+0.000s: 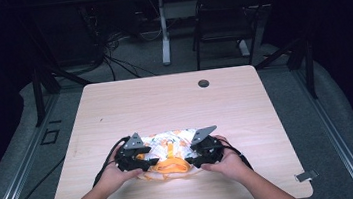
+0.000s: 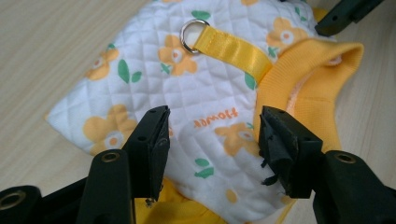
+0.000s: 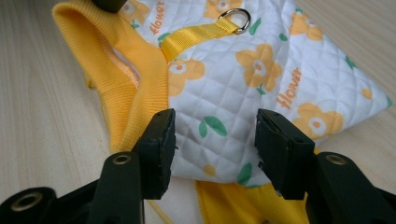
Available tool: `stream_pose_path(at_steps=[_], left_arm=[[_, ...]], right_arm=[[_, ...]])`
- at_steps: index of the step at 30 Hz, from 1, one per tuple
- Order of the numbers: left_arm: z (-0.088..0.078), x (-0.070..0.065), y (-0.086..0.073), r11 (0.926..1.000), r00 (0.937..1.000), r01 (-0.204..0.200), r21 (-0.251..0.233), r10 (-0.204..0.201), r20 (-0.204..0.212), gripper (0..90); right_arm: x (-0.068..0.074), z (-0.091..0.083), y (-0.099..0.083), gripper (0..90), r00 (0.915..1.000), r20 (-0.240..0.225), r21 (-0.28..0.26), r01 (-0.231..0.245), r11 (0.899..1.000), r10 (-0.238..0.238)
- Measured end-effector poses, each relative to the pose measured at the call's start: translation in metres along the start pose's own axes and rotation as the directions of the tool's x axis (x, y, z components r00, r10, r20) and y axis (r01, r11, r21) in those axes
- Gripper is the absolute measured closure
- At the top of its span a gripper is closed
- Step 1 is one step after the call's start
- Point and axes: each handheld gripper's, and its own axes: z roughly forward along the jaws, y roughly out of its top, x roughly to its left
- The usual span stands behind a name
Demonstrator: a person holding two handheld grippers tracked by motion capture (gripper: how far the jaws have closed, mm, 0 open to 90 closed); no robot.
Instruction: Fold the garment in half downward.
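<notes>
One quilted garment (image 1: pixel 170 153), two grippers (image 1: pixel 143 159) (image 1: pixel 198 155)

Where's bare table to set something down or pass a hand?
Free: the table from the quilted vest back to the grommet, plus strips beside each hand. Crowded: front centre, with the left gripper and right gripper open over the vest.

Garment (image 1: pixel 170 153): lies flat on the table (image 1: pixel 174 99), near its front edge, about midway across.
Left gripper (image 1: pixel 144 162): at the garment's left side, jaws over the cloth.
Right gripper (image 1: pixel 197 158): at the garment's right side, facing the left one.
Strap (image 2: pixel 231 49): on top of the garment, between collar (image 2: pixel 317 79) and ring (image 2: pixel 191 35).
Chair (image 1: pixel 223 18): behind the table, on the floor.
</notes>
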Motion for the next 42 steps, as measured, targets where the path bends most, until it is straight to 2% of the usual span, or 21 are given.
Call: stream_pose_path(at_steps=[4,9,11,19,21,26,31,40,42], left_arm=[[0.003,-0.004,-0.011,0.9996,0.9994,-0.029,0.005,0.029,0.017,41.7],[0.004,-0.005,-0.016,0.9994,0.9993,-0.035,-0.009,0.035,0.014,41.6],[0.005,-0.006,-0.02,0.9992,0.9993,-0.037,-0.014,0.037,0.009,41.5],[0.008,-0.008,-0.026,0.9991,0.9998,-0.021,-0.037,0.022,0.004,41.5],[0.008,-0.009,-0.027,0.999,0.9997,-0.024,-0.038,0.024,-0.003,41.5],[0.009,-0.01,-0.029,0.9984,1.0,-0.001,-0.056,0.001,0.001,41.5],[0.009,-0.011,-0.029,0.9985,1.0,-0.003,-0.054,0.003,-0.002,41.5],[0.007,-0.014,-0.031,0.9973,0.9994,0.029,-0.068,-0.028,0.021,41.6],[0.007,-0.014,-0.031,0.9972,0.9995,0.026,-0.071,-0.025,0.021,41.6]], right_arm=[[0.001,0.005,-0.006,46.7,1.0,-0.008,0.022,0.001,1.0,-0.001],[0.003,0.008,-0.009,46.7,0.9999,-0.014,0.019,0.0,1.0,0.001],[0.004,0.008,-0.009,46.7,0.9999,-0.012,0.033,0.011,0.999,-0.011],[0.008,0.011,-0.012,46.8,0.9998,0.001,0.034,0.019,0.999,-0.02],[0.008,0.011,-0.013,46.9,0.9999,0.001,0.025,0.013,1.0,-0.013],[0.007,0.011,-0.014,46.9,1.0,-0.003,0.024,-0.004,1.0,0.004],[0.008,0.01,-0.014,47.0,0.9999,-0.003,0.023,-0.01,1.0,0.01],[0.008,0.008,-0.018,47.0,0.9993,-0.02,0.007,-0.032,0.999,0.032],[0.009,0.007,-0.018,47.0,0.9993,-0.016,0.008,-0.034,0.999,0.034]])
